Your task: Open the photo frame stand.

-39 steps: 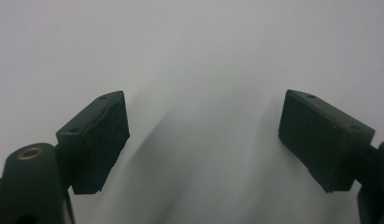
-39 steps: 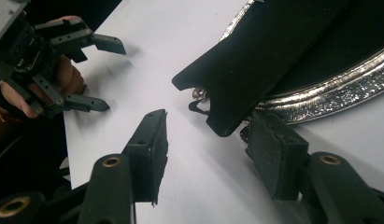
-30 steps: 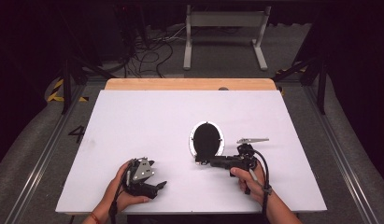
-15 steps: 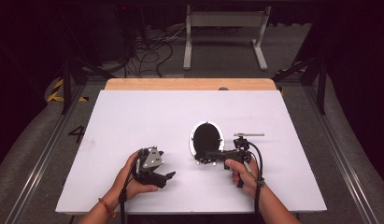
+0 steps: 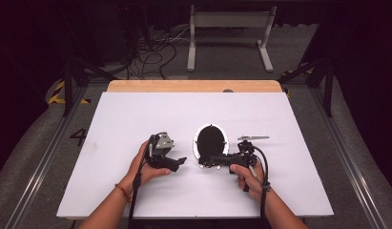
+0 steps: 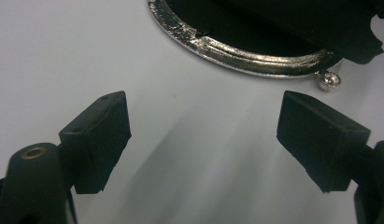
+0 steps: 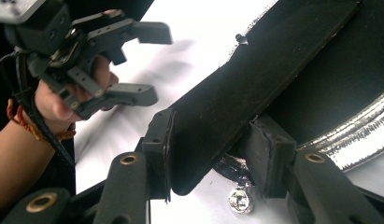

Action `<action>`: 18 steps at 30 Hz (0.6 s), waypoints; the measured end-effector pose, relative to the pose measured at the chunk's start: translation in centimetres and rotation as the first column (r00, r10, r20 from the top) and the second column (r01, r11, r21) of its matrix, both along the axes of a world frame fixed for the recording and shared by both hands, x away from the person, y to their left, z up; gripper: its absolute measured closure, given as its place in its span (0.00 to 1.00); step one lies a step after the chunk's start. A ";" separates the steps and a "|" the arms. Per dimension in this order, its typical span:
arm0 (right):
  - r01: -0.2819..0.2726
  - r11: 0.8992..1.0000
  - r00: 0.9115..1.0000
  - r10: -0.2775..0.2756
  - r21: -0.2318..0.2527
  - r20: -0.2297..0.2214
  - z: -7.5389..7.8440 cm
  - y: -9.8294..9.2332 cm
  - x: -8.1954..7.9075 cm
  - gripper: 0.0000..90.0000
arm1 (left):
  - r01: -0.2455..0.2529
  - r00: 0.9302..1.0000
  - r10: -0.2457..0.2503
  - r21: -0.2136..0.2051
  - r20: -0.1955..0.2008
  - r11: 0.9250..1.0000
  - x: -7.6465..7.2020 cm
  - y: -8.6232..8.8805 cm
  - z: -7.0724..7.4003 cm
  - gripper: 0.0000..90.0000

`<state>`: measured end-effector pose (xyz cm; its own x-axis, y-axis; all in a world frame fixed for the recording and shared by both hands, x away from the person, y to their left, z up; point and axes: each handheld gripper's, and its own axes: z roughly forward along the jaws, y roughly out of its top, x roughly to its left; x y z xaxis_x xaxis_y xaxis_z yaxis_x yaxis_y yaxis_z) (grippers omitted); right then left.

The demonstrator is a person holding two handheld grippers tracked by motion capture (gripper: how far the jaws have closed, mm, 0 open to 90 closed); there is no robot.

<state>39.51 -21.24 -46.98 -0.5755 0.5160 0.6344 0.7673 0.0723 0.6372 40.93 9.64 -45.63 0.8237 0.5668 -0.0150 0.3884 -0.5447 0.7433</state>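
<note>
Purse (image 5: 211, 141) lies just right of my wide-open, empty left claw (image 5: 177, 163), its metal rim (image 6: 245, 49) facing me, while my right claw (image 7: 213, 154) pinches its black flap (image 7: 255, 84).

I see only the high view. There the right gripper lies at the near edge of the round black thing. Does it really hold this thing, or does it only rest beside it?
Observer: It holds it. In the right gripper view, the right gripper has a black wall of the purse between its pads, which touch it on both sides. Its jaws have just been closing.
Operator: And is the left one touching the purse?
Observer: No. In the left gripper view, the left gripper stands wide open over the bare table. The silver frame and its ball clasp lie beyond the pads.
</note>
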 end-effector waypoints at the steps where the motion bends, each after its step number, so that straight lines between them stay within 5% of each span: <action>1: 0.000 1.000 1.000 0.000 0.001 0.001 0.0 0.0 0.0 0.63 | 0.000 1.000 0.000 -0.008 -0.006 1.000 0.4 -0.3 -0.1 0.19; 3: -0.005 1.000 1.000 0.005 -0.007 0.006 0.1 0.0 0.0 0.63 | -0.006 0.999 0.004 -0.051 -0.031 0.999 1.1 -0.6 0.0 0.19; 8: -0.017 1.000 0.999 0.018 -0.026 0.050 0.2 0.2 -0.1 0.63 | -0.022 0.998 0.018 -0.076 -0.053 0.997 2.4 -1.5 0.0 0.18; 18: -0.044 0.996 0.990 0.054 -0.083 0.131 0.6 0.2 -0.9 0.63 | -0.007 0.998 0.002 -0.065 -0.066 0.998 2.8 -2.1 -0.7 0.23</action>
<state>38.65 -21.01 -46.40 -0.6777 0.5308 0.5089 0.6705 0.1620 0.7240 43.76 7.56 -46.34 0.8172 0.5664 -0.1065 0.4402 -0.4940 0.7498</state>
